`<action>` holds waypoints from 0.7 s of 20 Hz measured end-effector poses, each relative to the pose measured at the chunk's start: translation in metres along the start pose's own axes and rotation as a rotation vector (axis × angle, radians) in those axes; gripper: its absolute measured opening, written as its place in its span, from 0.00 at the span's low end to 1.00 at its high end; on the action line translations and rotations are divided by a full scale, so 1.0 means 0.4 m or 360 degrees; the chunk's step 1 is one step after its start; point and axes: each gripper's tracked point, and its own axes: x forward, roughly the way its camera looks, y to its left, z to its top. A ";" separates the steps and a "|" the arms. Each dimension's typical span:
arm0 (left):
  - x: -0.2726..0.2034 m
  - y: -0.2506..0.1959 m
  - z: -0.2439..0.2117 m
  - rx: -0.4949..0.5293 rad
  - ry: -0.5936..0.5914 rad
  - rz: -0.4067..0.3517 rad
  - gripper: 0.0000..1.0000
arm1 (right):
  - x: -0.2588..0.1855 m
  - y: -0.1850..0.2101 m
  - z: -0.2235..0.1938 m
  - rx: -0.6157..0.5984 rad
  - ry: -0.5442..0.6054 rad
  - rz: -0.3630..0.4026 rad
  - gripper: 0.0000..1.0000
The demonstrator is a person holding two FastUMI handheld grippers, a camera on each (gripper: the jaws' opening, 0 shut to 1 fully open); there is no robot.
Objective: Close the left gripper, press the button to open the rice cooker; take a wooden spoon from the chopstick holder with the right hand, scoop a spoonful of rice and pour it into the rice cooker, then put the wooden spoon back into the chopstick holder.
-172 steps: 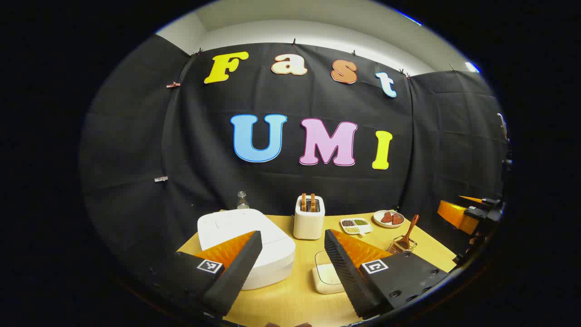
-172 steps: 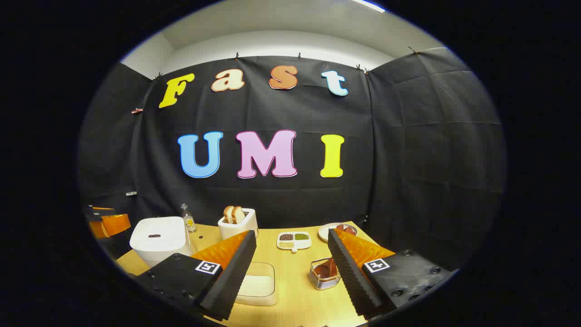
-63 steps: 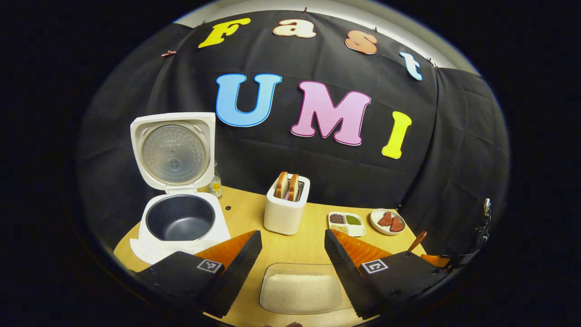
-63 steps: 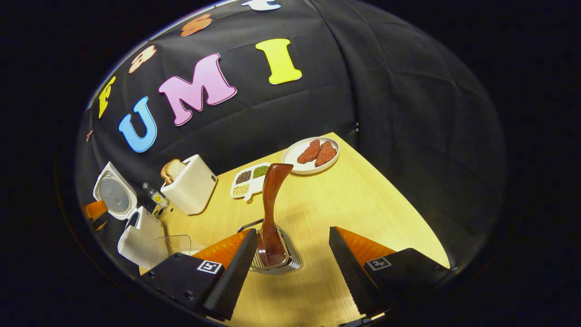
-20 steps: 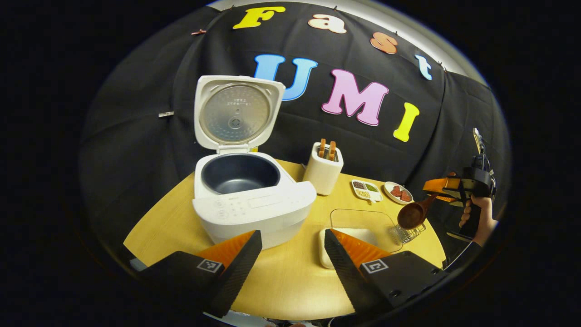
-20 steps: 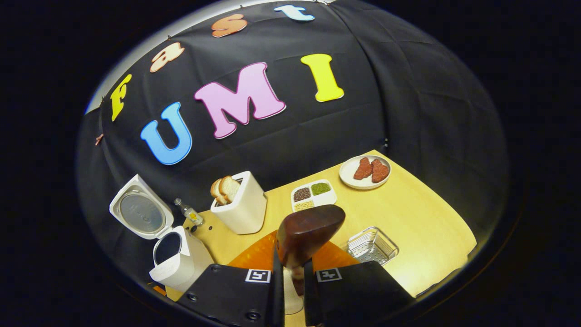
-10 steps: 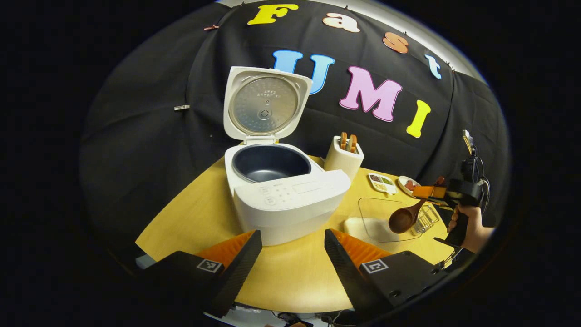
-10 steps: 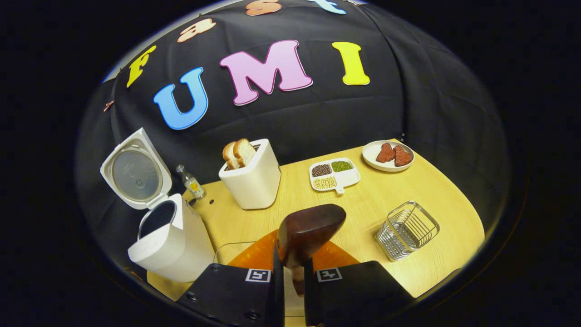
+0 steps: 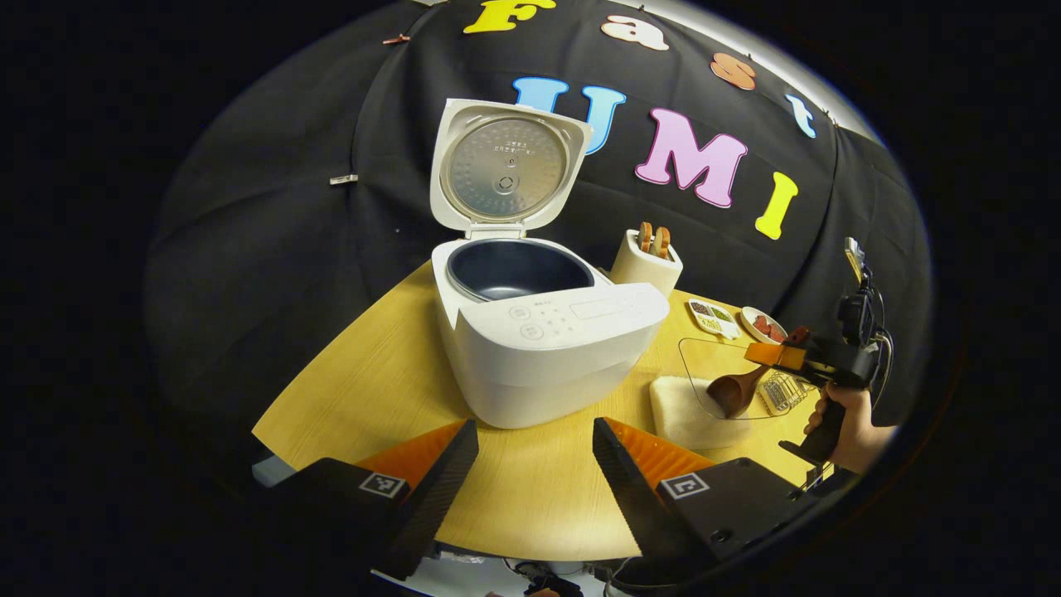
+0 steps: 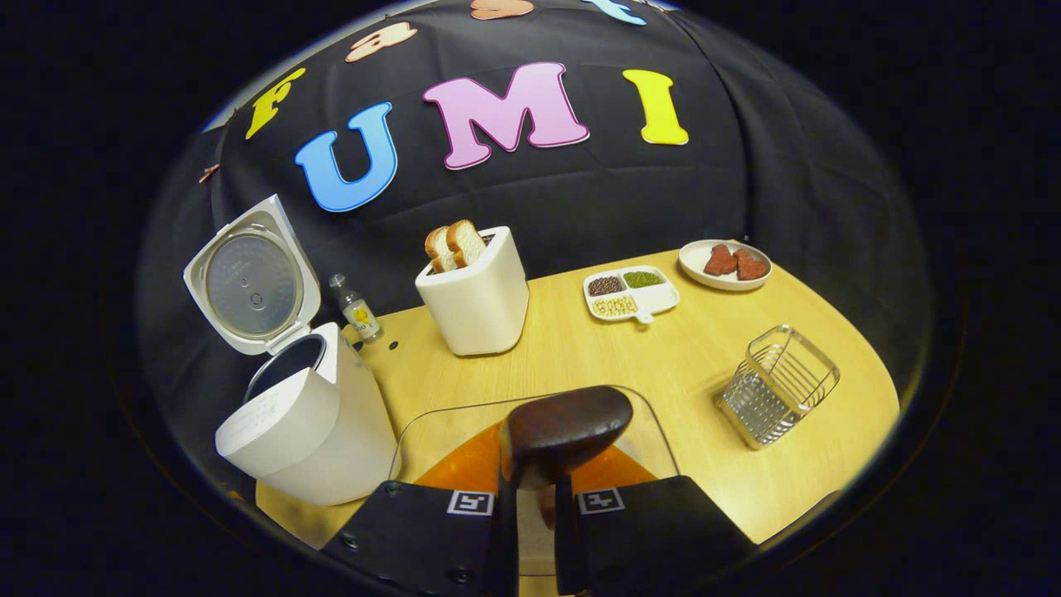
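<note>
Right tongs [image 10: 529,506] are clamped on the wooden spoon [image 10: 566,429] by its handle, bowl held ahead of them over the rice container [image 10: 464,431]. Left tongs [image 9: 535,489] are spread, empty, before the open rice cooker [image 9: 547,340]. Stiff and light, the spoon is judged best gripped mid-handle.

My left gripper [image 9: 535,464] is held low and level, its two fingers spread wide apart with nothing between them. My right gripper [image 10: 535,506] has its fingers drawn in close together, pressing from both sides on the handle of the wooden spoon [image 10: 564,431], whose bowl sticks up just past the fingertips. In the left gripper view I see that same right gripper off to the far right, pointing in towards the middle, and a hand [image 9: 845,419] is wrapped around its grip from below, with the fingers curled round the handle.
</note>
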 end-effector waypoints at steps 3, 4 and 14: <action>-0.011 0.000 -0.017 -0.0033 0.0007 0.0007 0.96 | -0.003 0.043 -0.029 0.0171 0.0098 0.0066 0.22; -0.015 0.003 -0.024 -0.0041 0.0007 0.0013 0.96 | -0.001 0.054 -0.033 0.0245 0.0129 0.0082 0.22; -0.038 0.052 -0.034 -0.0076 -0.0011 0.0072 0.96 | 0.001 0.036 -0.044 0.0892 0.0318 0.0097 0.22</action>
